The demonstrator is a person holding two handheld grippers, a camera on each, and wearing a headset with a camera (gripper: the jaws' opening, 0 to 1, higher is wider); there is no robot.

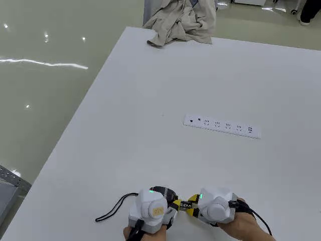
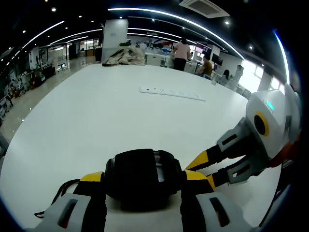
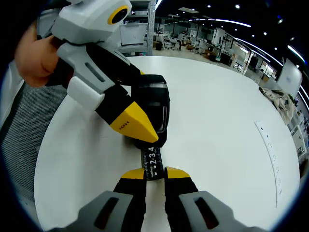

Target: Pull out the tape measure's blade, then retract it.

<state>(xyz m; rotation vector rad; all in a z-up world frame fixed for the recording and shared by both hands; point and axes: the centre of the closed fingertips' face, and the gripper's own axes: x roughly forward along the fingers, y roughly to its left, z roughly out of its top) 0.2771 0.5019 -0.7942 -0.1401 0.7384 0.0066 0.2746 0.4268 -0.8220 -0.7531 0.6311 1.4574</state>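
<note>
Left gripper (image 2: 144, 177) and right gripper (image 3: 154, 173) meet nose to nose at the near end of the table (image 1: 165, 100), each held in a hand; the hand (image 1: 245, 224) on the right gripper shows at the bottom of the head view. The table is white and long and runs away from the person. At its far end lies a heap of beige cloth (image 1: 181, 22), partly over the edge. A white power strip (image 1: 221, 126) lies flat about midway along the table, well apart from the grippers.

The tape (image 2: 140, 168), a black case, rests on the table between the left gripper's jaws, which are pressed against its two sides, one yellow tip on each. In the head view the case sits just beyond that gripper's white body. A black cord (image 1: 113, 210) loops from the case out to the left across the table.

A short length of blade (image 3: 152, 164) is out of the case, black with the white numbers 2, 3 and 4. The right gripper's jaws are closed on it, one yellow tip at each edge, just beside the case.
</note>
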